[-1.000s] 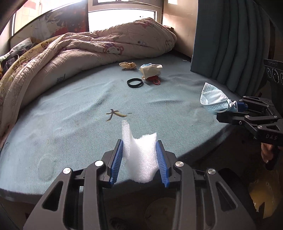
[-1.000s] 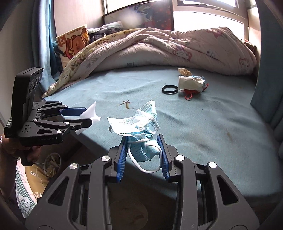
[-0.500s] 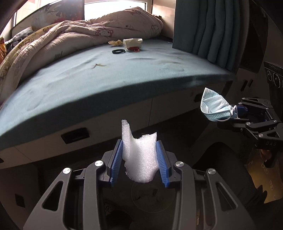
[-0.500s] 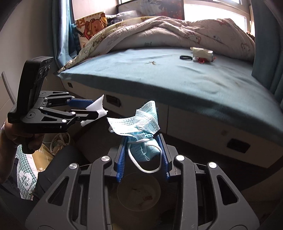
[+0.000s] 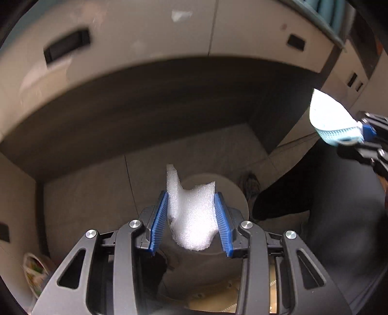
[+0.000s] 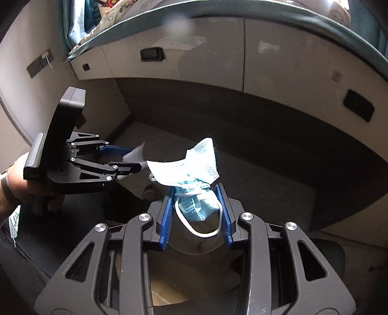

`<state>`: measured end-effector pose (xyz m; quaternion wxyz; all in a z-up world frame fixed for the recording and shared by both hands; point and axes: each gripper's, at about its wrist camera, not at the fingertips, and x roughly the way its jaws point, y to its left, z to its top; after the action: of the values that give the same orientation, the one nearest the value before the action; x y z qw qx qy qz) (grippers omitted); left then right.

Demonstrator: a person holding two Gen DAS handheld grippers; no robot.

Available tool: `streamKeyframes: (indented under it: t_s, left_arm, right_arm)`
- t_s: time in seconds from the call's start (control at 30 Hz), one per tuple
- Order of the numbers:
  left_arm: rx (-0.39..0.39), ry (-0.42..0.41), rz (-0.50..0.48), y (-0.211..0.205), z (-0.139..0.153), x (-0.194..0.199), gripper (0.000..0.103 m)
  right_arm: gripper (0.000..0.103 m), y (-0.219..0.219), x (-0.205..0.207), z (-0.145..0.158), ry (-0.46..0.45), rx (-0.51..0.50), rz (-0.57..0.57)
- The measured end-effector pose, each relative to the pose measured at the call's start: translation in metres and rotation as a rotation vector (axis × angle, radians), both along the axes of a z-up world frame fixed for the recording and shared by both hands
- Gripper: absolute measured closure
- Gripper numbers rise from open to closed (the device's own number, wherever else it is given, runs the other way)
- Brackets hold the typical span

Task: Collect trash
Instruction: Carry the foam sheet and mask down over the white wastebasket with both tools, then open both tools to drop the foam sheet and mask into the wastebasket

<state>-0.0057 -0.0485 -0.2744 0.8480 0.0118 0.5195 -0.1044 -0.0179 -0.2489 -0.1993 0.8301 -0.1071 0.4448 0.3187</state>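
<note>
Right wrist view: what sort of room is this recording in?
Most likely a bedroom, seen from low beside a built-in bed platform. A teal mattress edge tops the drawer fronts, patterned bedding spills over it, and a curtain hangs at the left.

light: dim, daylight from above | blur: cabinet fronts (left view) | edges: fisheye-bent, dark corners

Each view is taken from just behind its own claw, tilted downward toward the floor beside the bed base (image 5: 145,31). The left claw (image 5: 191,213) fills the lower left-wrist view; the right claw (image 6: 196,213) fills the right-wrist one. The drawer fronts are shared, and each claw is seen sideways by the other camera.
</note>
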Motion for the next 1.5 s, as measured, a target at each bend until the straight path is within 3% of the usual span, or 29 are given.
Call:
streamKeyframes:
  t_s: [0.17,0.37,0.53,0.7,0.83,0.97,1.17,1.5]
  left_arm:
    - [-0.019,0.087,-0.014,-0.004,-0.036,0.009,0.065]
    - [0.025,0.161,-0.111,-0.032,-0.078,0.027,0.064]
    - [0.066,0.200,-0.192,-0.043,-0.112,0.028,0.056]
    - [0.068,0.228,-0.191,-0.045,-0.125,0.029,0.046]
    - [0.056,0.236,-0.167,-0.044,-0.127,0.034,0.036]
    - [0.075,0.226,-0.142,-0.042,-0.123,0.035,0.011]
    - [0.099,0.186,-0.115,-0.039,-0.113,0.036,0.007]
    - [0.043,0.048,-0.050,-0.004,-0.056,0.017,0.006]
  right_arm:
    - [0.072,0.003,0.007,-0.027,0.048,-0.029,-0.010]
    - [0.072,0.003,0.025,-0.067,0.130,-0.066,-0.031]
    - [0.072,0.006,0.047,-0.094,0.182,-0.076,-0.050]
    - [0.072,0.014,0.059,-0.119,0.234,-0.100,-0.062]
    - [0.071,0.024,0.065,-0.127,0.246,-0.120,-0.042]
    - [0.071,0.028,0.066,-0.132,0.252,-0.128,-0.035]
    - [0.071,0.032,0.073,-0.137,0.259,-0.139,-0.033]
    - [0.070,0.065,0.062,-0.155,0.305,-0.206,0.075]
